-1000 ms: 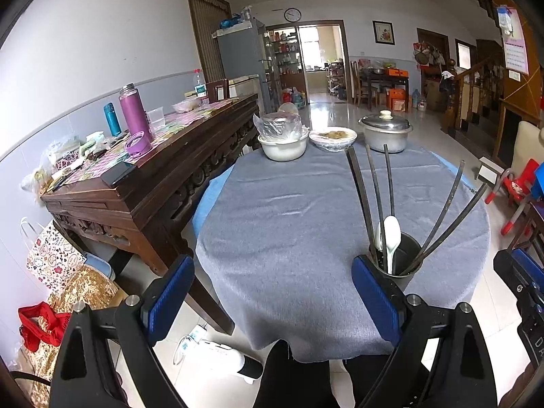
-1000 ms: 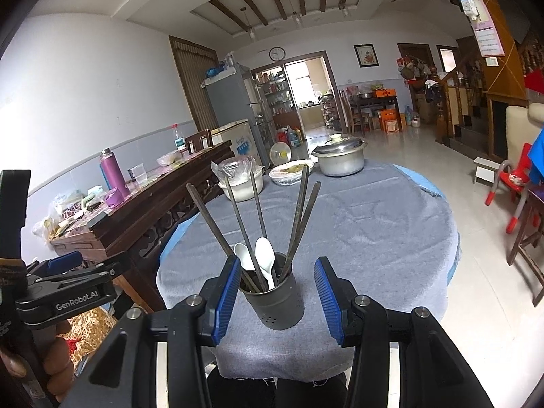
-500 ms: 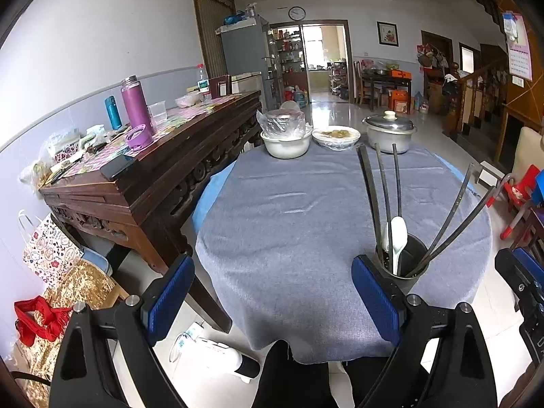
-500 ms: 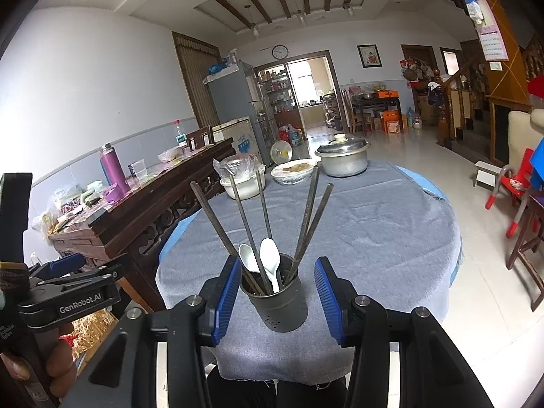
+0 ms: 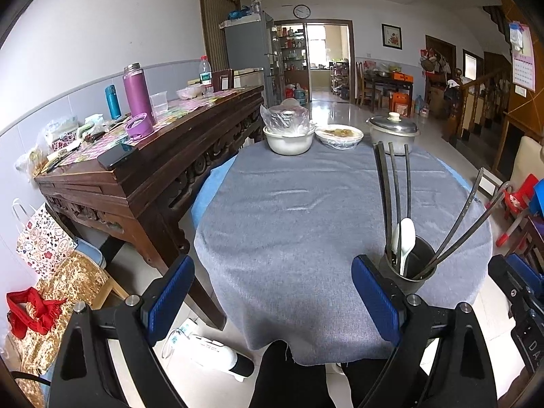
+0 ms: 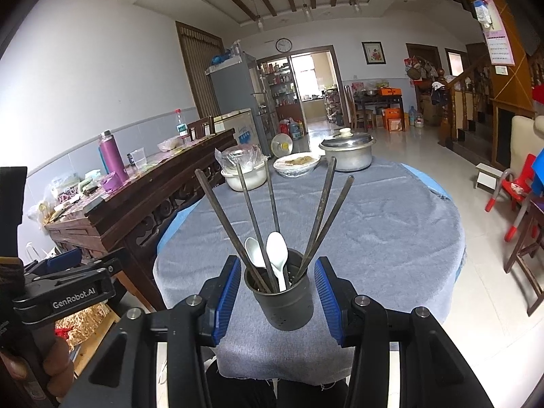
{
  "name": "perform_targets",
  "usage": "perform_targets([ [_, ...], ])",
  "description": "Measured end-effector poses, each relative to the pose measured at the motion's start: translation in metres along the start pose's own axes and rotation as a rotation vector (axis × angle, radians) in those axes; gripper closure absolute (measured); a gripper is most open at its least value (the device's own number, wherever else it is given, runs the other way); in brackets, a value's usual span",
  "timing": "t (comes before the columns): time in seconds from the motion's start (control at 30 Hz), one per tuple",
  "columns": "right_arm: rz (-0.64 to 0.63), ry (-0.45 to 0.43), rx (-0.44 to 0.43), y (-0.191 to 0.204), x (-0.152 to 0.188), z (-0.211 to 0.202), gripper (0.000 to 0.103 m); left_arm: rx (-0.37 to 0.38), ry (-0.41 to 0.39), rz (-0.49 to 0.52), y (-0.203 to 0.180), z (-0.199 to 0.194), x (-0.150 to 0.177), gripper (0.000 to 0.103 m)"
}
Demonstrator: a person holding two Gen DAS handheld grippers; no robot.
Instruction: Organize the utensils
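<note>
A dark metal utensil holder stands near the front edge of the round grey-clothed table. It holds several dark chopsticks and two white spoons. My right gripper is open, its blue pads on either side of the holder, apart from it. The holder also shows in the left wrist view, at the right. My left gripper is open and empty over the table's front edge.
A white bowl with a plastic bag, a covered dish and a lidded steel pot stand at the table's far side. A wooden sideboard with bottles stands to the left. Red stools stand at the right.
Both views have tilted up slightly. The right gripper stays around the holder with about the same gap. Nothing was taken hold of or let go.
</note>
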State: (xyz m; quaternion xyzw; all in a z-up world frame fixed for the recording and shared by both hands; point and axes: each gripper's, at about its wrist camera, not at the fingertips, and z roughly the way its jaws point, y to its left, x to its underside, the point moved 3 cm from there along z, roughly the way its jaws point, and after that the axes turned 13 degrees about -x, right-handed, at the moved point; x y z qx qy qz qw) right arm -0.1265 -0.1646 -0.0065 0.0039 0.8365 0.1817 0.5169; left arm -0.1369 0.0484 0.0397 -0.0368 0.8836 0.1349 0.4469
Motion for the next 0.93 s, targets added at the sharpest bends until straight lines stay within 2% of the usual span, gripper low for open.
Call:
perform_targets([
  [0.4, -0.010, 0.031, 0.000, 0.002, 0.004, 0.013, 0.055, -0.003, 0.015, 0.002, 0.000, 0.010, 0.000, 0.010],
  [0.67, 0.025, 0.063, 0.016, -0.020, 0.009, 0.028, 0.055, -0.005, 0.048, 0.028, -0.014, 0.030, 0.000, 0.010],
  [0.8, 0.034, 0.068, 0.087, -0.052, 0.009, 0.038, 0.054, 0.047, 0.110, 0.027, -0.022, 0.062, -0.006, 0.010],
  [0.87, 0.045, 0.066, 0.146, -0.079, 0.004, 0.049, 0.054, 0.083, 0.128, 0.030, -0.029, 0.085, -0.011, 0.010],
  [0.93, 0.056, 0.064, 0.212, -0.112, -0.005, 0.066, 0.053, 0.080, 0.133, 0.045, -0.039, 0.113, -0.018, 0.010],
])
